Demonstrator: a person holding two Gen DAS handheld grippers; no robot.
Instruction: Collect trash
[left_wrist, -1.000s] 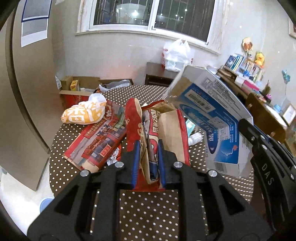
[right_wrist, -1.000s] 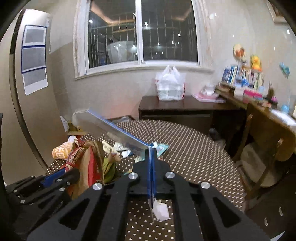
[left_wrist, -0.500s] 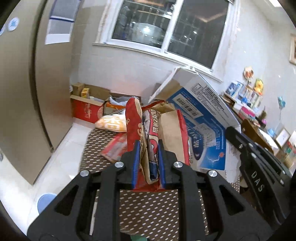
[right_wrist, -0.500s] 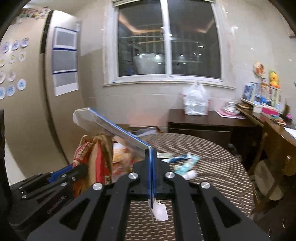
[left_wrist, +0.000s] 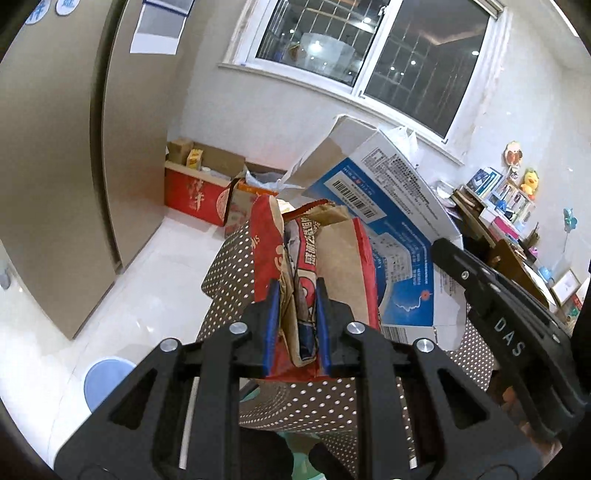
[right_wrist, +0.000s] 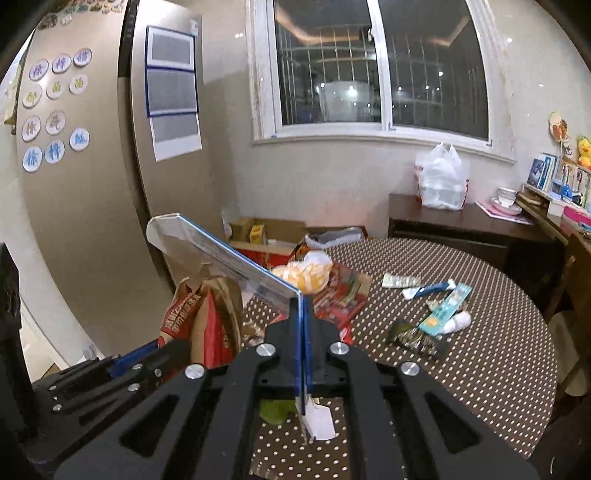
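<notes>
Both tongs swung floorward, paper bag (left_wrist: 334, 258) and flattened box (left_wrist: 391, 221) clamped

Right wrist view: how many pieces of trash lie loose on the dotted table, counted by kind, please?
Yellow plastic bag: 1
Red flattened box: 1
Tubes: 2
Teal packet: 1
Dark crumpled wrapper: 1
White crumpled piece: 1
Total: 7
A green scrap under the claw is too hidden to count.

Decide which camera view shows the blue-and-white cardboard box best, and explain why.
The left wrist view: the blue-and-white cardboard box shows its printed face and barcode there. The right wrist view catches it only edge-on, clamped in the right hand-held gripper.
</notes>
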